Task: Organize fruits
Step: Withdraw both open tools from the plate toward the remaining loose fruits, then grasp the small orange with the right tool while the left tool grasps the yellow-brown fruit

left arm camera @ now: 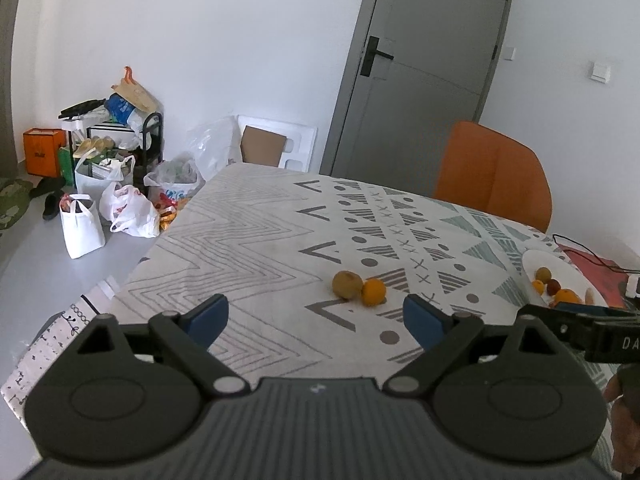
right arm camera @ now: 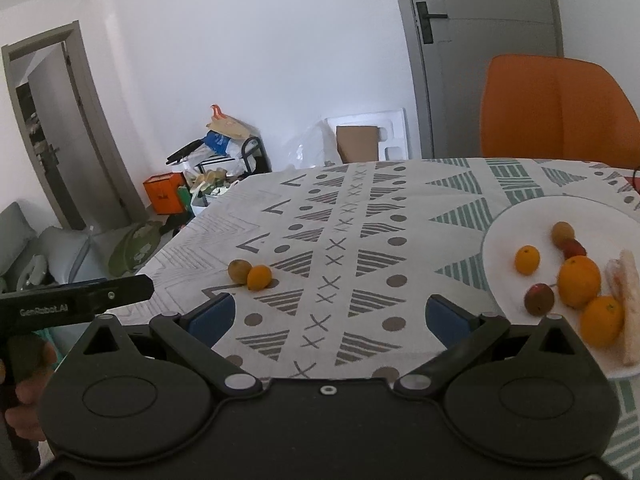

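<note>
Seemingly the sorting is mostly done; from the left wrist view, the left tongs (left arm camera: 316,318) hang spread and empty above the tabletop (left arm camera: 248,240), and just ahead of them lie two strays, a brownish fruit (left arm camera: 347,285) touching a small orange (left arm camera: 374,291); far right, the plate (left arm camera: 532,260) already carries several fruits (too small here to sort out); the other tool's arm shows the letters "DA", the rest cut off.

From the right wrist view, the right tongs (right arm camera: 326,314) are likewise spread and hold nothing; the plate (right arm camera: 504,224) sits to their right with three oranges, one of them the largest orange (right arm camera: 579,281), some reddish and brown fruits and a pale item at the edge I cannot identify; the strays lie well apart from it, ahead and left; the left tool's arm reads "GenRobot.AI". By my judgement, only those two remain to move.
</note>
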